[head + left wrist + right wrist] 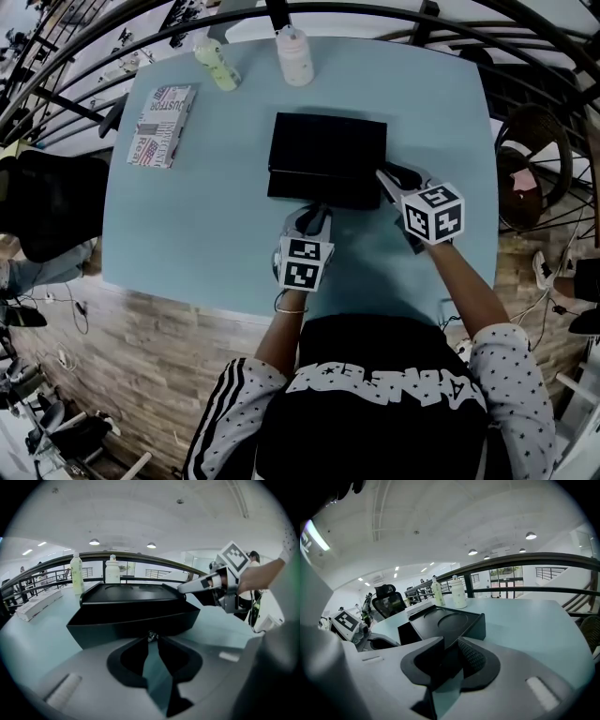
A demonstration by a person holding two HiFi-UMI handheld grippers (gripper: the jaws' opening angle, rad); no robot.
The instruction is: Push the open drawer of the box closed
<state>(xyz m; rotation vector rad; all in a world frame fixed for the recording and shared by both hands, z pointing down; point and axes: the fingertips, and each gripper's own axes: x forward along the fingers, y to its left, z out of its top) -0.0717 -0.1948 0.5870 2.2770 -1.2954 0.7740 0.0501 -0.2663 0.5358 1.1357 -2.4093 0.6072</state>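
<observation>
The left gripper (318, 210), claws pinched together, touched the front of the black box's (328, 141) open drawer (305, 188), while the right gripper (382, 175), claws slightly apart, sat at the box's corner.

box (326, 150): black, matt, smooth plastic
surface (206, 225): pale blue, smooth, faint sheen
fingers (474, 660): dark, dimpled rubbery pad
</observation>
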